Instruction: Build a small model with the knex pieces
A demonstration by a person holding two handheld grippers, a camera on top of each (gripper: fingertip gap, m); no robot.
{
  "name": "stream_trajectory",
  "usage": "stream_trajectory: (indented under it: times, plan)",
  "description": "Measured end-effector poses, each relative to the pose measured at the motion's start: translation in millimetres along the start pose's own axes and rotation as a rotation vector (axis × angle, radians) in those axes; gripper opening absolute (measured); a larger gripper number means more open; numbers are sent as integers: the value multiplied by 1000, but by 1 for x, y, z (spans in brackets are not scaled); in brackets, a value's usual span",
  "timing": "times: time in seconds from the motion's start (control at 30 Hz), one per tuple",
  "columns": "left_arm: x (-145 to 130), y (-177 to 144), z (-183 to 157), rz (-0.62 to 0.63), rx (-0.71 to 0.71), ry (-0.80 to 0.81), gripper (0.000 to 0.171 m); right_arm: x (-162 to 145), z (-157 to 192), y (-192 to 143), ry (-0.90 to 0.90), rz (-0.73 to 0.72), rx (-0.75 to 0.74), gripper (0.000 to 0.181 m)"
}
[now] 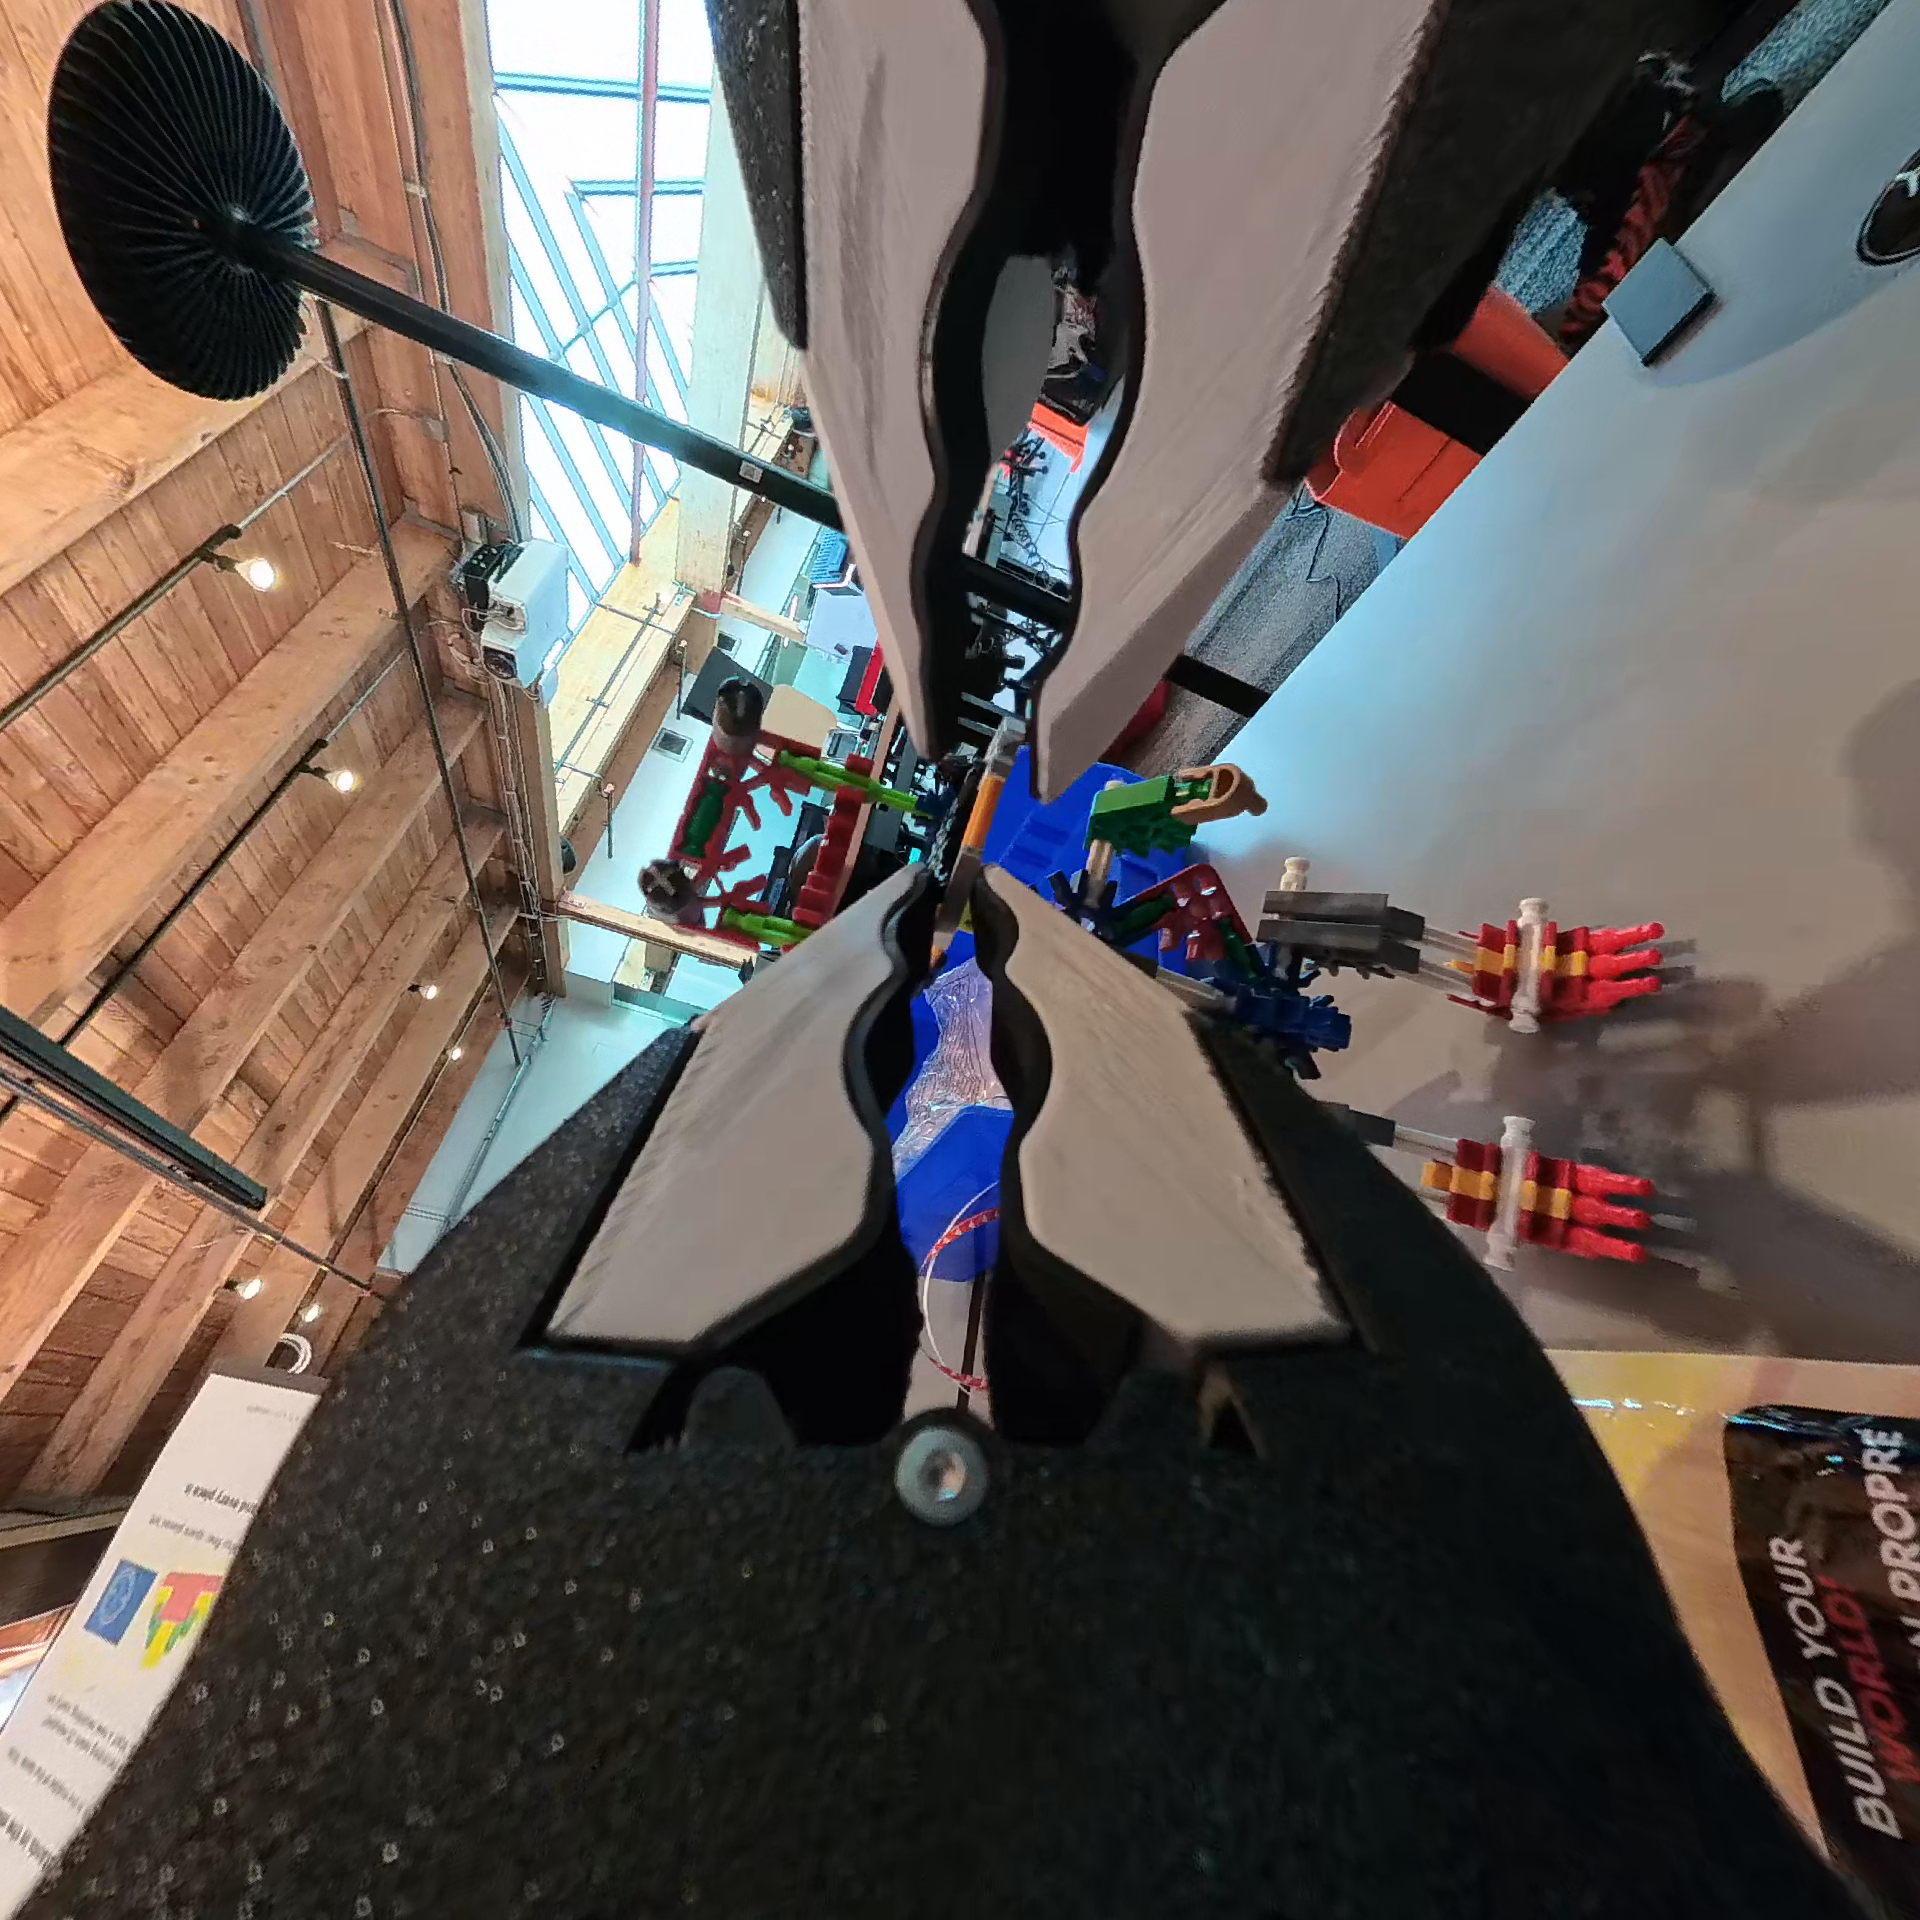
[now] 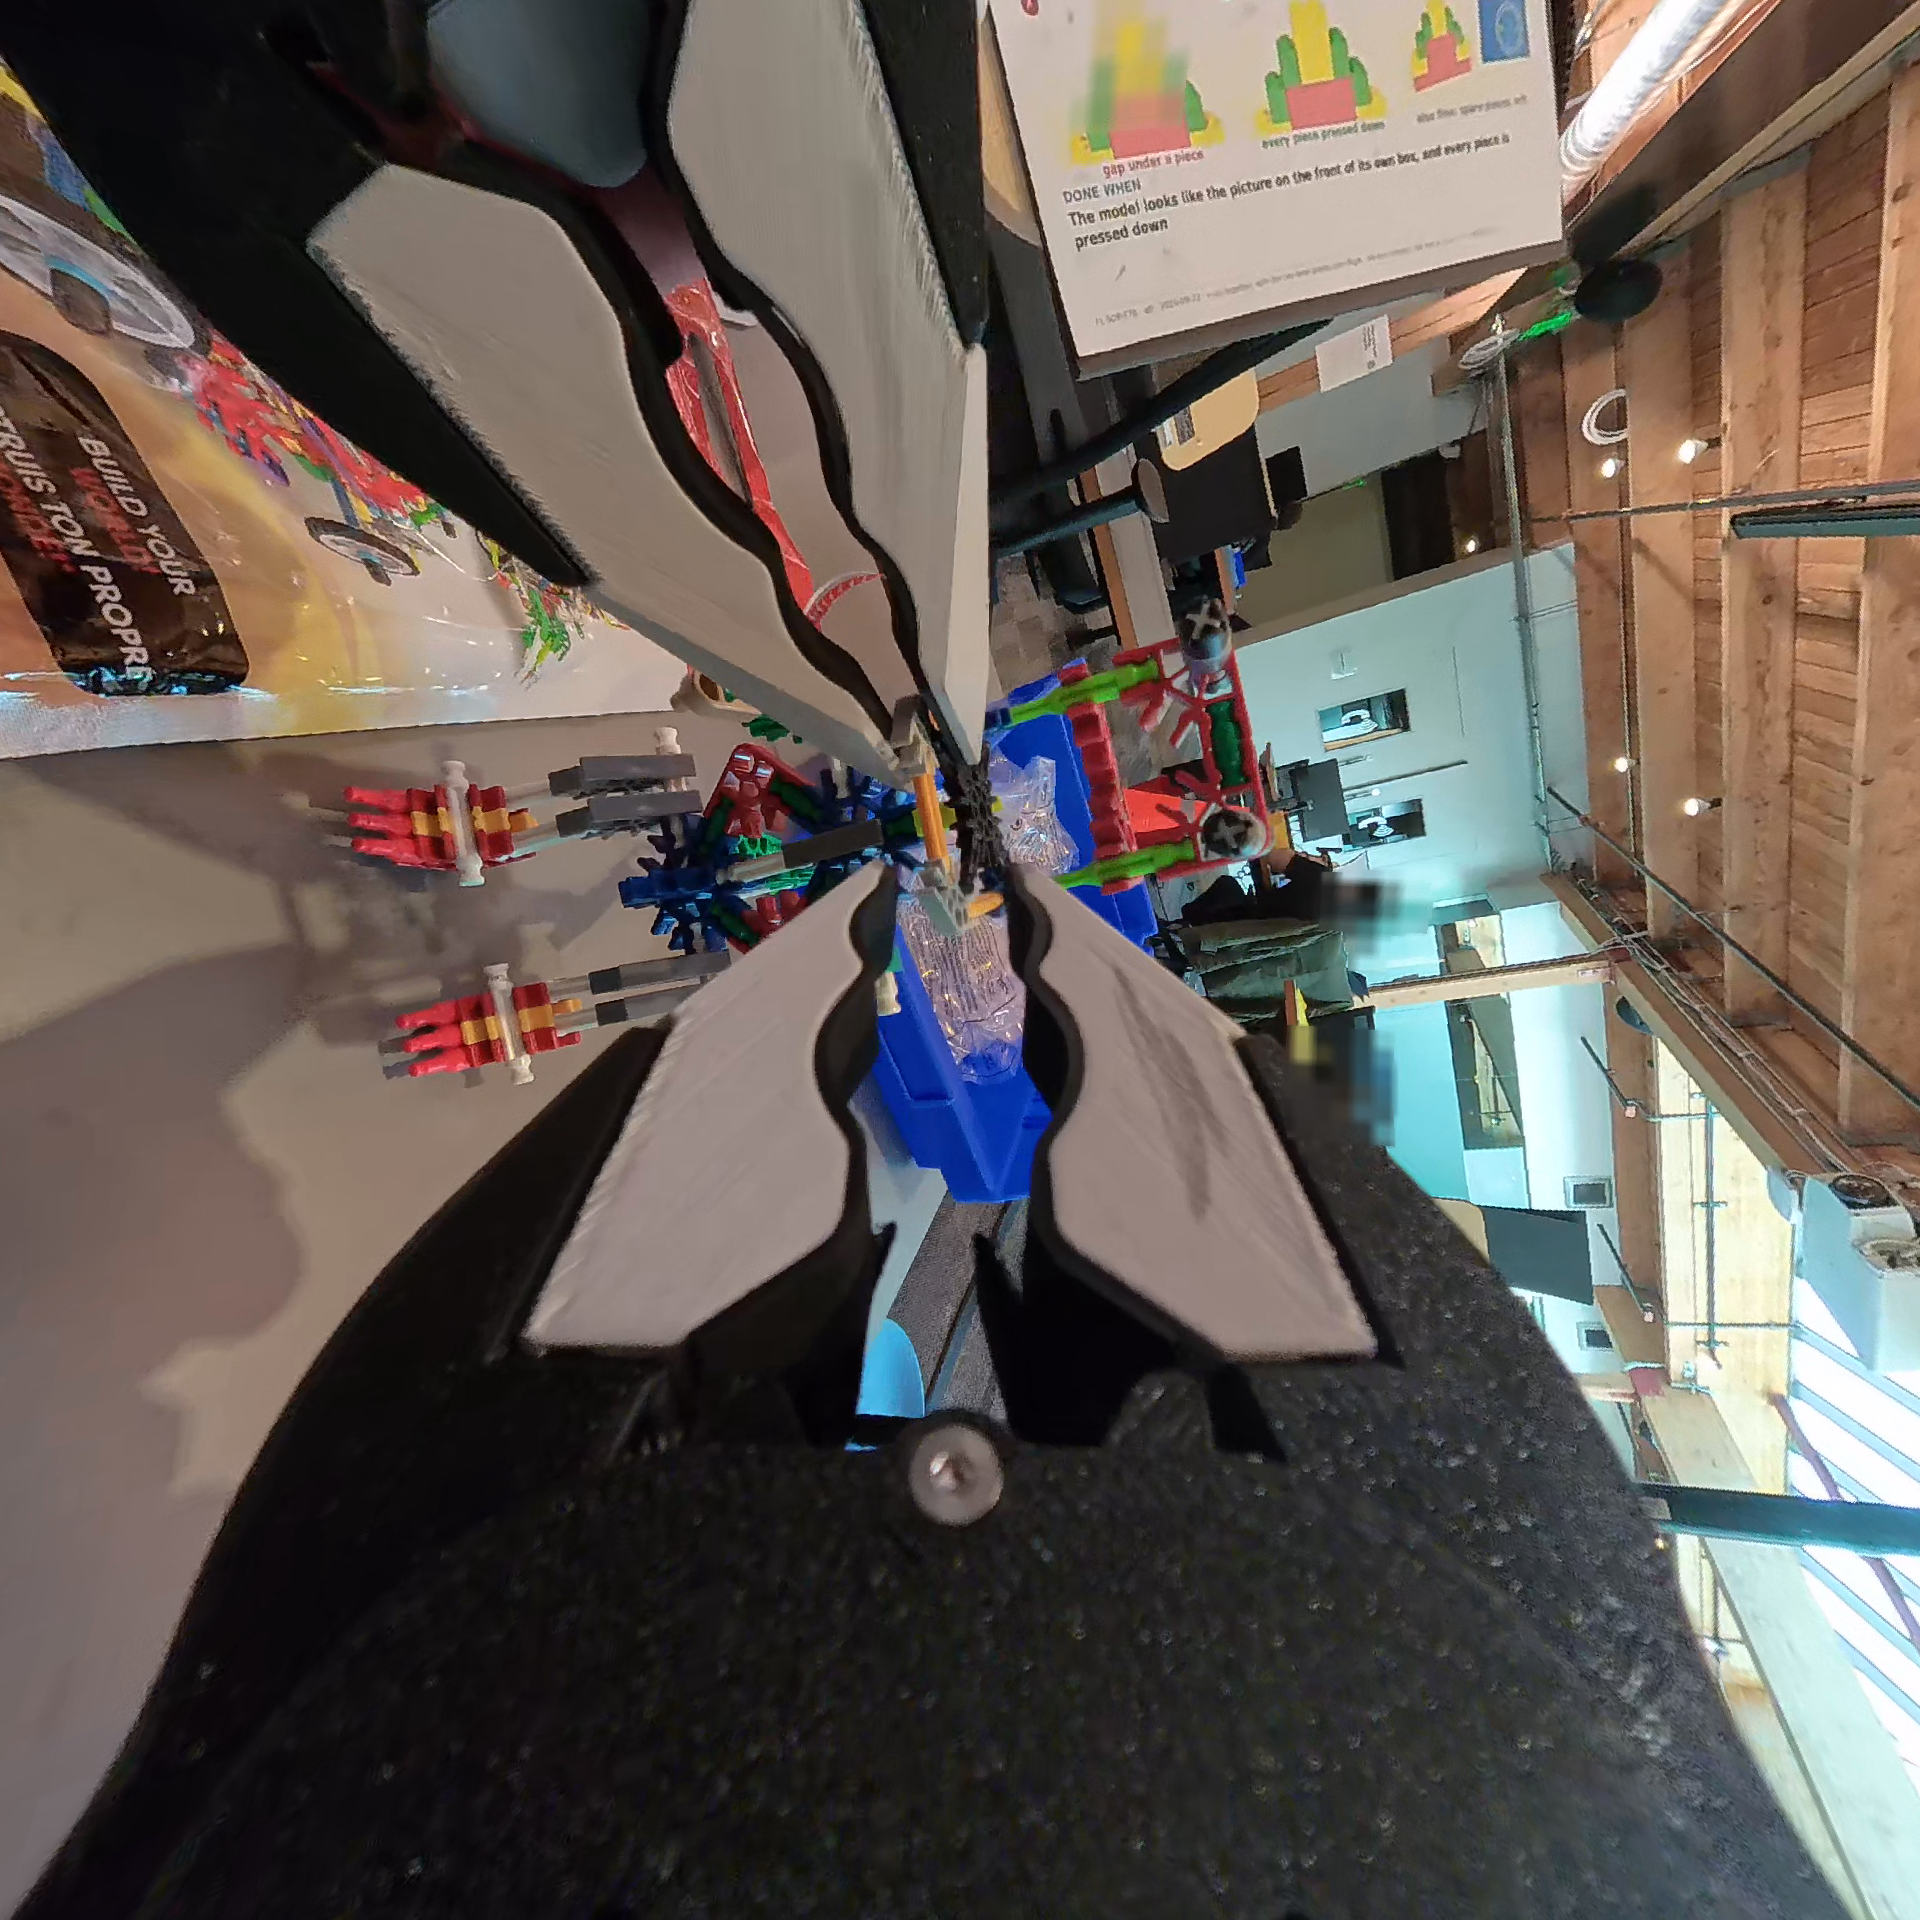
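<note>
Between the 2 pairs of fingertips: a small orange rod (image 1: 981, 810) with grey end connectors (image 2: 943, 902), part of a construction-toy piece, held in the air above the table.
Left gripper (image 1: 954, 891): its fingertips nearly meet and pinch the lower end of the orange rod.
Right gripper (image 2: 948, 881): its tips are drawn close around the grey connector and a black snowflake-shaped connector (image 2: 977, 821) on the same piece; the left gripper's fingers come in from above and pinch the rod's other end.
Blue bin (image 2: 961, 1127): directly beyond the fingertips, an open plastic tray on the table; inside lies a crumpled clear plastic bag (image 2: 961, 997). Whether parts are in the bag cannot be told.
Toy model (image 2: 1174, 769): just past the bin, a red frame with green rods and 2 dark wheels.
Loose assemblies: beside the bin, a cluster of blue, red and green connectors (image 1: 1226, 935); farther out, 2 red-and-yellow bundles on grey rods (image 1: 1548, 961), lying apart on the grey table (image 1: 1558, 675).
Printed box (image 2: 156, 499): flat at the table's edge, well away from the tips.
White instruction sheet (image 2: 1299, 156): propped beyond the right gripper.
</note>
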State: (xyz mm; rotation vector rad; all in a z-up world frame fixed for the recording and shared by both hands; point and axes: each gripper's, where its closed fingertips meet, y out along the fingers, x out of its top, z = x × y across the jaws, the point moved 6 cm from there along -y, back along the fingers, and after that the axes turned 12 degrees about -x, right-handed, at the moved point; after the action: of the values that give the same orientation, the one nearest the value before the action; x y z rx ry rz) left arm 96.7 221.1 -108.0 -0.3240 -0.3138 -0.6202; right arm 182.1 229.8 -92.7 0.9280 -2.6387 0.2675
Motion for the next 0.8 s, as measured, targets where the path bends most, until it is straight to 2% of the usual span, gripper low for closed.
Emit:
stream_trajectory:
  times: [0.1,0.23,0.37,0.8]
  plan:
    - [0,0,0,-2,-6,-3,3,-2,0,1,0,-5,9,20]
    - [1,-1,1,0,-10,-2,3,-2,1,3,-64,-19,-6,9]
    - [1,-1,1,0,-11,-6,3,-1,1,4,-123,-27,-17,7]
    - [1,0,1,-27,-28,-48,3,-1,-1,3,-132,-42,11,1]
